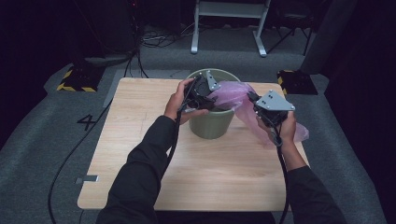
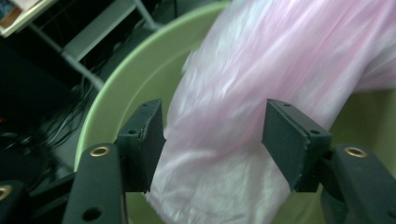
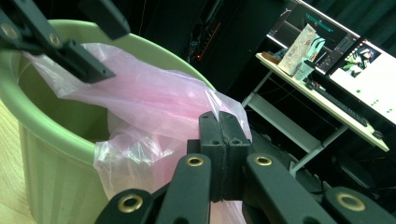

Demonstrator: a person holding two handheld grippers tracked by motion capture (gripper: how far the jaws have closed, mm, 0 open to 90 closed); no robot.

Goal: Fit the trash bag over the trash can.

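Right gripper [image 3: 223, 140] pinches pink bag [image 3: 154, 100] beside green bin [image 3: 51, 154]

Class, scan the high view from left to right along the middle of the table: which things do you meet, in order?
Bare table top → left gripper → green bin → pink plastic bag → right gripper.
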